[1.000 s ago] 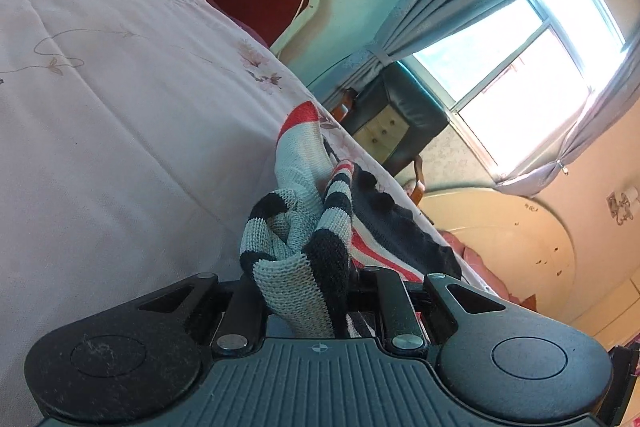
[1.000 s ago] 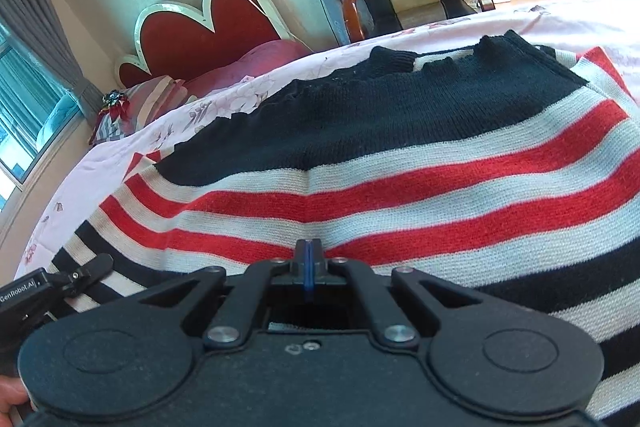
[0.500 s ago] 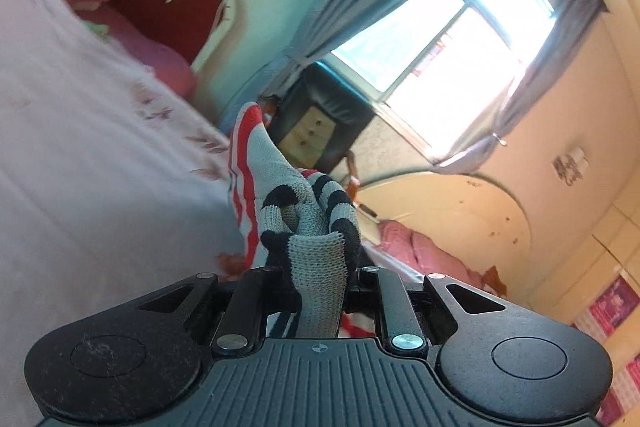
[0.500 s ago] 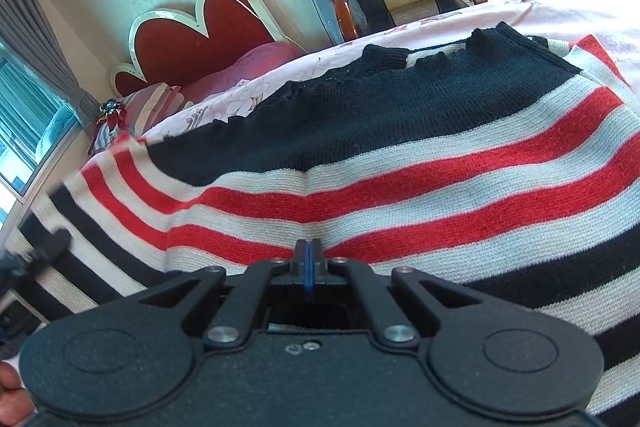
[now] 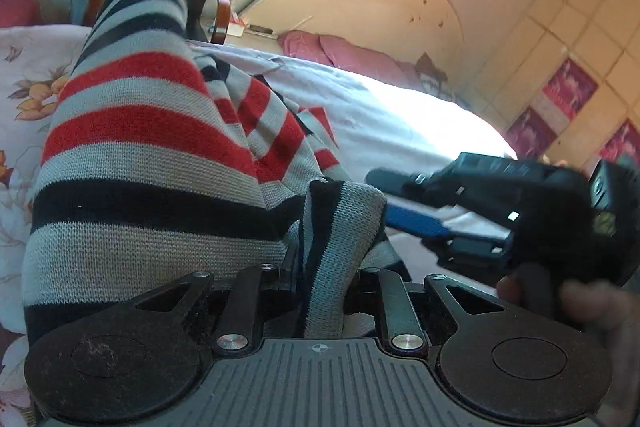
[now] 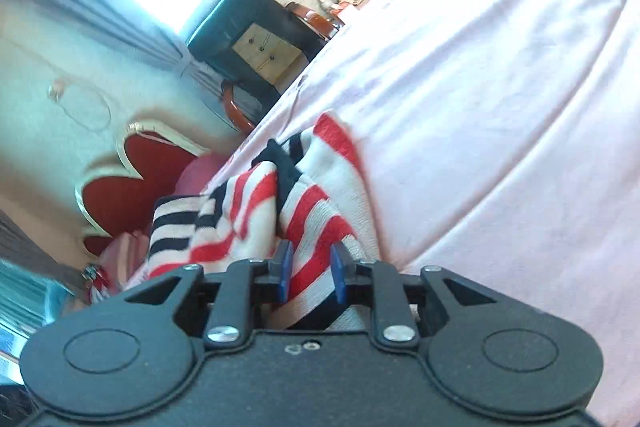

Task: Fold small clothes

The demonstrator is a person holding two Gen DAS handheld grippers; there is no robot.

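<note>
A small knitted sweater with red, grey and navy stripes lies bunched on the pale pink bedsheet. My left gripper is shut on a fold of its striped hem and holds it up off the bed. My right gripper has its blue-padded fingers a little apart, with the sweater lying between them. The right gripper also shows in the left wrist view, close to the right of the held fold.
A black leather armchair stands past the bed's far edge by the curtained window. A red heart-shaped headboard and pink pillows lie at the bed's ends. Bare sheet spreads right of the sweater.
My left gripper has swung right, carrying the hem over the sweater towards the right gripper. My right gripper was shut on the flat sweater; its fingers now stand apart and the view has tilted.
</note>
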